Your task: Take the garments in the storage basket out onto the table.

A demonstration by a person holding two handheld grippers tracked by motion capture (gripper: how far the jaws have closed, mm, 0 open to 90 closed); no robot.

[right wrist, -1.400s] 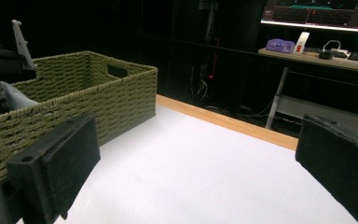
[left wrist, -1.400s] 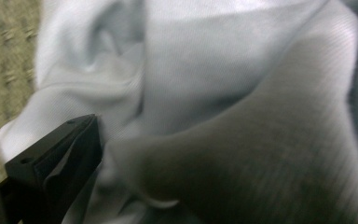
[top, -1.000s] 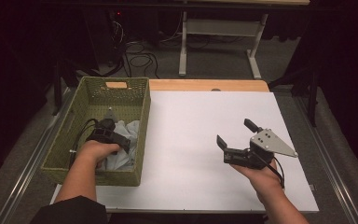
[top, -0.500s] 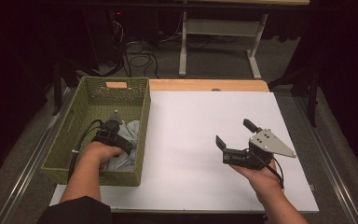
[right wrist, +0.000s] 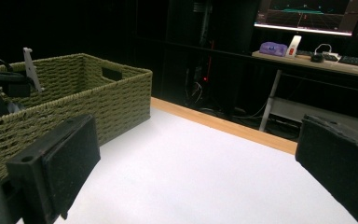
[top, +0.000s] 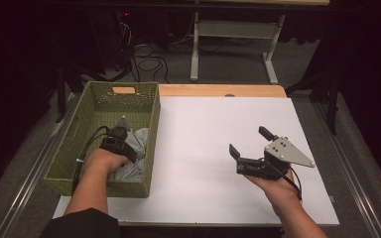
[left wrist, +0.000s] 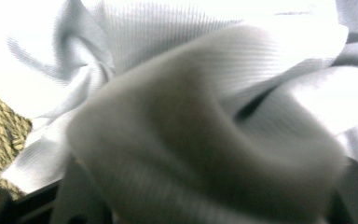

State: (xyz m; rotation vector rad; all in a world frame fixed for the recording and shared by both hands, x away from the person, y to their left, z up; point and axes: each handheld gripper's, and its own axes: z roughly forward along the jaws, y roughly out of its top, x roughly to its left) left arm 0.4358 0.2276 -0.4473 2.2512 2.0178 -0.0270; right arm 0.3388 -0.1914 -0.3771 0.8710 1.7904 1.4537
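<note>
Left gripper (top: 125, 140): jaws just closing, gathering a fold of pale grey cloth (left wrist: 177, 140) lying inside the green woven basket (top: 149, 148); pinch deeply before lifting. Right gripper (top: 252, 145): hovering over the white table (top: 198, 148), spread wide, empty.

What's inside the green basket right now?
A crumpled pale grey cloth lies in the woven basket, with the left tongs pushed into it. Anything beneath the cloth is covered.
</note>
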